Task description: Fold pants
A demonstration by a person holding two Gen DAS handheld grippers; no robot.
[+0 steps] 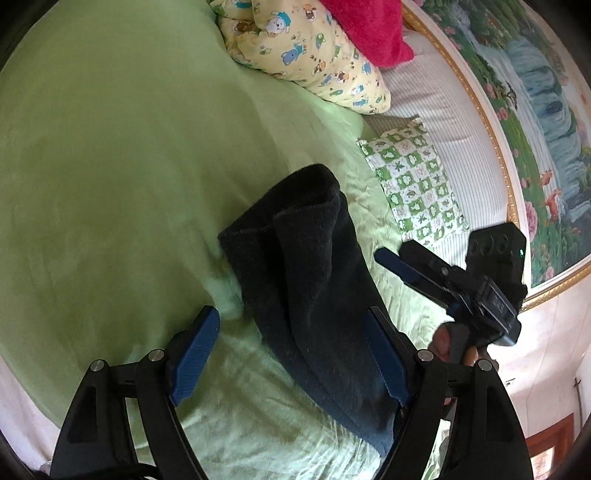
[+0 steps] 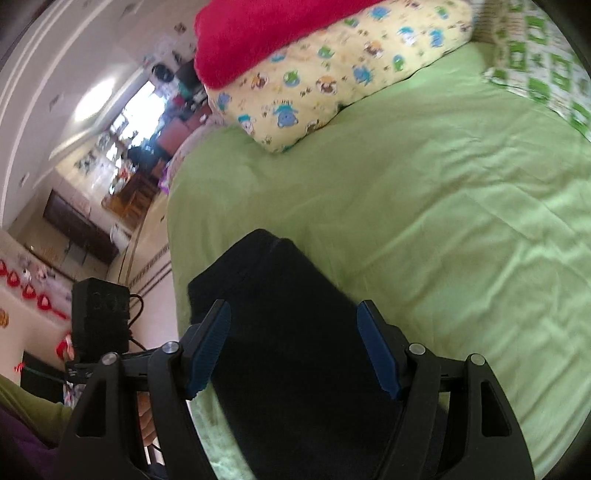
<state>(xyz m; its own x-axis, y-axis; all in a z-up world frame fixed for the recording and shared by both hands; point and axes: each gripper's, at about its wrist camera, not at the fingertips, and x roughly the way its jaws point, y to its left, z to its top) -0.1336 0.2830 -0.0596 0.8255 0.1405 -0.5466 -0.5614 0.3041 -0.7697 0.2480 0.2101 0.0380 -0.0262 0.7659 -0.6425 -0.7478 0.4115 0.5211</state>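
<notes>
The pants [image 1: 306, 266], dark and folded into a long narrow strip, are lying on the green sheet [image 1: 110, 166] of the bed, with one short end pointing toward the pillows. In the left wrist view, the left gripper [image 1: 291, 354] is being held over the near part of the strip, its blue fingers [image 1: 195, 354] spread wide. One finger is hanging over bare sheet, and the other is lying against the far edge of the pants; no cloth is being pinched between them. To the right in that view, the right gripper [image 1: 391, 260] is being held beside the pants, apart from the cloth, with a hand [image 1: 454, 343] wrapped around its grip.

In the right wrist view, the right gripper [image 2: 293, 347] is being held with its fingers [image 2: 208, 347] spread on either side of the pants [image 2: 291, 332], and the strip is running between them. Whether the pads are touching the cloth cannot be told, as the frame is blurred. The left gripper's body [image 2: 99, 317] is being seen at the left edge.

A yellow cartoon pillow [image 1: 314, 55] is lying at the head of the bed, with a red pillow [image 1: 365, 26] on top of it. A green-and-white checked pillow [image 1: 413, 184] is lying near the headboard, just beyond the pants.
</notes>
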